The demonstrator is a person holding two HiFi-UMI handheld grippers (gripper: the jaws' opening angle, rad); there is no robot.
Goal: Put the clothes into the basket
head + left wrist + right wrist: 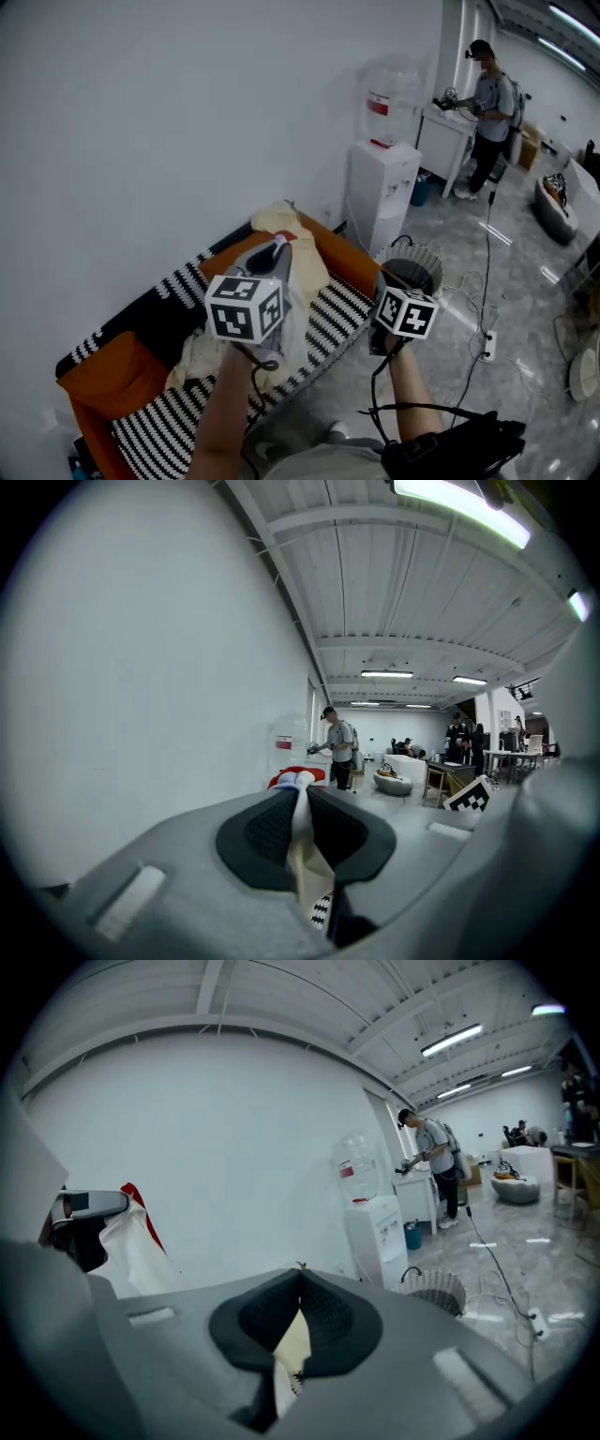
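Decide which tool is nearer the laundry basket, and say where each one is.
Right. The right tool is just in front of the basket, near its rim. The left tool is farther off, above the sofa, left of the basket in the head view.

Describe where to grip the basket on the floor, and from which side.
The basket stands upright with its mouth open upward, so probably grip the thin top rim from above; the round wall looks too wide for a tool.
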